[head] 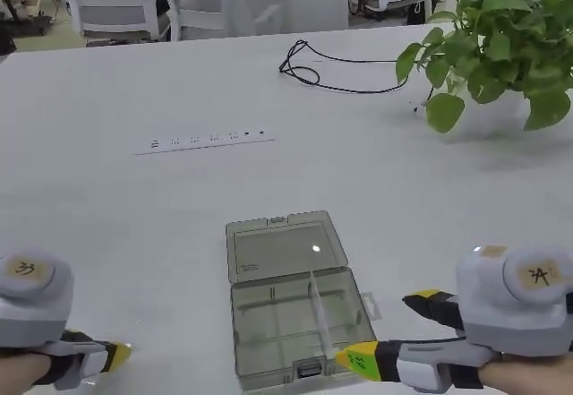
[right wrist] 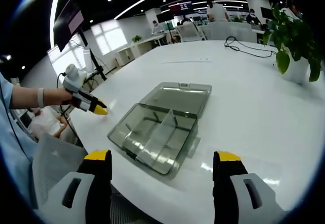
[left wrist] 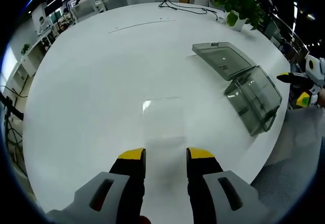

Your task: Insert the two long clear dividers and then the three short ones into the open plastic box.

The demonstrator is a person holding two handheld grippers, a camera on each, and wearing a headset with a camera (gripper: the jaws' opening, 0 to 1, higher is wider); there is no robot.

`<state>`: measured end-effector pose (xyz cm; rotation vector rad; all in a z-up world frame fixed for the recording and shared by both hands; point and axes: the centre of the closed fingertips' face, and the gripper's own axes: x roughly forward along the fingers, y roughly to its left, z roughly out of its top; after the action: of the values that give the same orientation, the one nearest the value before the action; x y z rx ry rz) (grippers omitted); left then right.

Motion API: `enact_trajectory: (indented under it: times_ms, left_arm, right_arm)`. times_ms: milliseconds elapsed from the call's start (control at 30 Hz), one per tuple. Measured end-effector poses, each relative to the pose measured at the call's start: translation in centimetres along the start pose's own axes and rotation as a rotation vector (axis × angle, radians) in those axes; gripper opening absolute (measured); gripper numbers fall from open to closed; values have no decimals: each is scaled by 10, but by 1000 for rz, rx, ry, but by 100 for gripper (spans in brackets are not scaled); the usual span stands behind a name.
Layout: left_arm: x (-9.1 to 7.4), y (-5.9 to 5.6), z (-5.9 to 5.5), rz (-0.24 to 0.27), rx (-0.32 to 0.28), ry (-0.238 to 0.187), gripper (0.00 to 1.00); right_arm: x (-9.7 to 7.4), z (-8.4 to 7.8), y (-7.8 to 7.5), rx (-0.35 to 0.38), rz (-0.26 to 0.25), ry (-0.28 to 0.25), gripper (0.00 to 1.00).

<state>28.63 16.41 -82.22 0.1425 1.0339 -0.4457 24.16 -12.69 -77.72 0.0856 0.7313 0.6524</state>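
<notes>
The open smoky-clear plastic box (head: 295, 323) sits near the table's front edge, its lid (head: 285, 247) laid back on the far side. One long clear divider (head: 318, 310) stands inside it, running front to back; in the right gripper view the same divider (right wrist: 163, 131) crosses the box (right wrist: 147, 137). My right gripper (head: 389, 328) is open wide just right of the box, holding nothing. My left gripper (head: 109, 357) is open at the far left, well apart from the box. A faint clear piece (left wrist: 162, 122) lies flat on the table ahead of its fingertips (left wrist: 133, 155).
A white power strip (head: 204, 139) lies mid-table, with a looped black cable (head: 331, 68) beyond it. A potted green plant (head: 501, 46) stands at the back right. White chairs (head: 116, 1) line the far side. The table's front edge (left wrist: 264, 148) runs close behind the box.
</notes>
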Motion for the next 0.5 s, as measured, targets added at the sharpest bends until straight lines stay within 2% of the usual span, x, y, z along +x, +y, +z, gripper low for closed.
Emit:
enact_trajectory:
  times_ms: [233, 367, 500]
  left_arm:
    - [-10, -14, 24, -30, 14, -76, 30]
    - [-13, -26, 36, -53, 31, -103, 30]
    - [-18, -40, 53, -92, 20, -151, 30]
  right_arm:
    - [0, 5, 2, -2, 3, -6, 81]
    - [0, 9, 3, -8, 4, -12, 80]
    - [1, 15, 5, -1, 8, -22, 79]
